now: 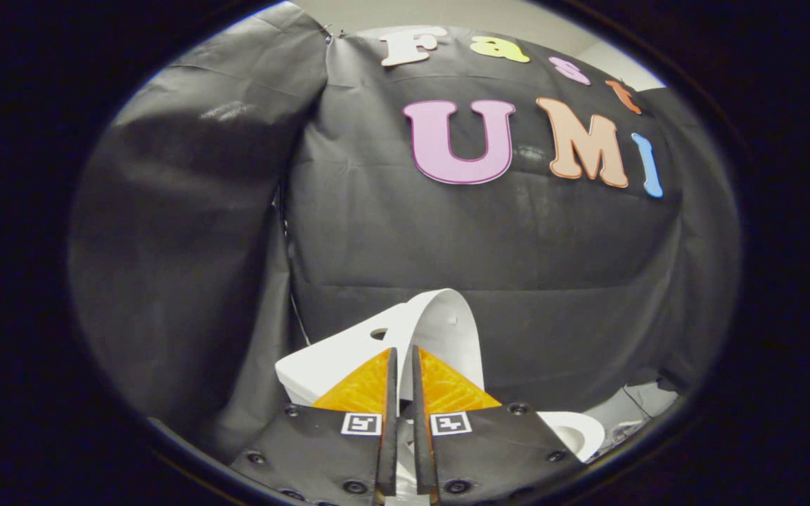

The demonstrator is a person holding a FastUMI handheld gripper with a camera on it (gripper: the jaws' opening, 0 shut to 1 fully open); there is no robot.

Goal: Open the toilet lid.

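The white toilet lid [447, 327] stands raised and close to upright, its curved rim arching just beyond my fingertips. My gripper [405, 350] is nearly shut, and the lid's thin near edge shows white in the narrow gap between the two fingers, which press on it from both sides. Behind and to the left of the lid is the white tank [331, 365] with a round button hole on top. Below the right finger a piece of the white seat and bowl rim [581, 432] shows.
Black cloth walls close in behind the toilet and on the left, meeting at a corner fold just left of the tank. Some pale floor and a thin cable [640, 407] lie at the lower right beyond the bowl.
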